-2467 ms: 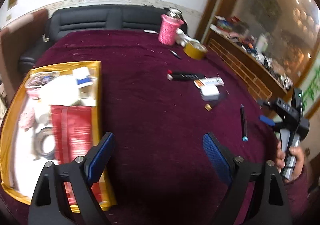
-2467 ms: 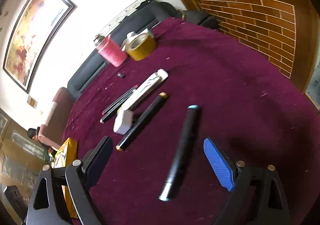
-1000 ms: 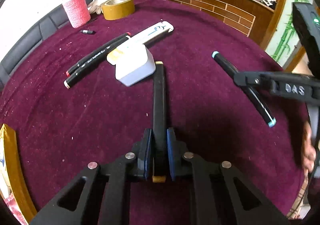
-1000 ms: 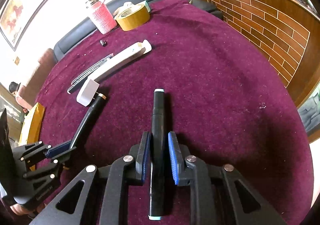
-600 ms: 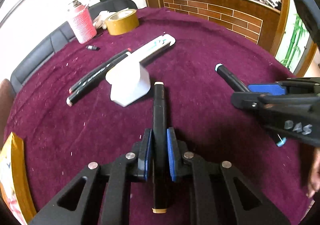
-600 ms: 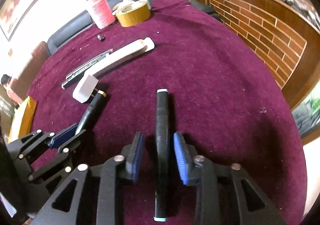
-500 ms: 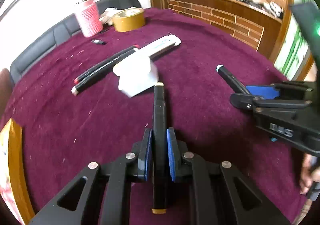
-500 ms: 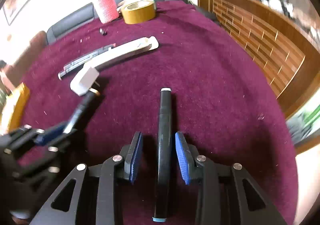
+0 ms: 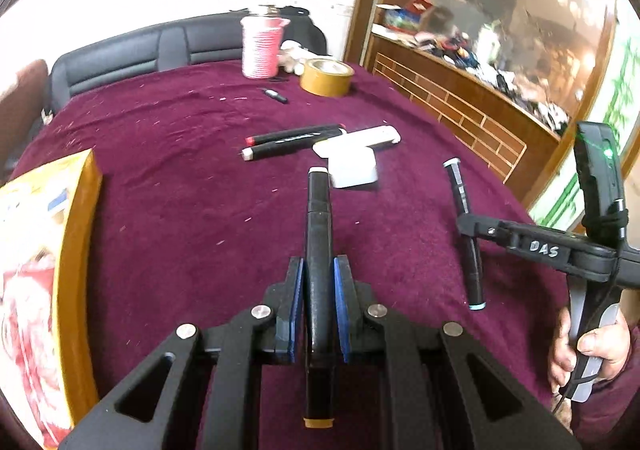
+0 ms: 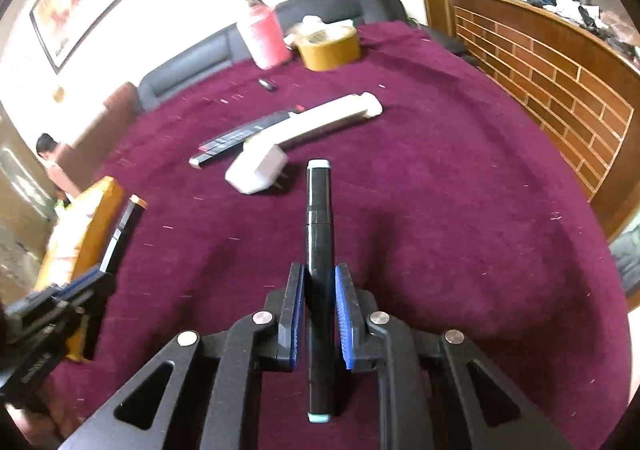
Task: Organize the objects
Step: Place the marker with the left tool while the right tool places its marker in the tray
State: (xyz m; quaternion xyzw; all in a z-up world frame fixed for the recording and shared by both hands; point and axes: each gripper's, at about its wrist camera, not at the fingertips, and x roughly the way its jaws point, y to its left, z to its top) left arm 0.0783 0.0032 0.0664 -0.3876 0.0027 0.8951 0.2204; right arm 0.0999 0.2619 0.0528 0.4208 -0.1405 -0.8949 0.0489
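My left gripper (image 9: 319, 270) is shut on a black marker with yellow end caps (image 9: 318, 218), held above the maroon cloth. My right gripper (image 10: 320, 278) is shut on a black marker with light-blue end caps (image 10: 319, 218), also lifted. The right gripper also shows at the right of the left wrist view (image 9: 472, 228), with its marker (image 9: 466, 234). The left gripper shows at the left edge of the right wrist view (image 10: 86, 278). Two more black markers (image 9: 292, 140), a white charger plug (image 9: 354, 170) and a long white box (image 9: 368, 138) lie mid-table.
A yellow box (image 9: 76, 234) holding assorted items sits at the table's left. A pink thread spool (image 9: 262, 48), a brown tape roll (image 9: 326, 76) and a small black cap (image 9: 276, 95) stand at the far side. A black sofa (image 9: 132, 50) and a brick-fronted counter (image 10: 560, 90) border the table.
Both grippers went from open to shut on their markers and lifted them off the cloth. Both have since pulled back, and the left view has swung toward the yellow box.
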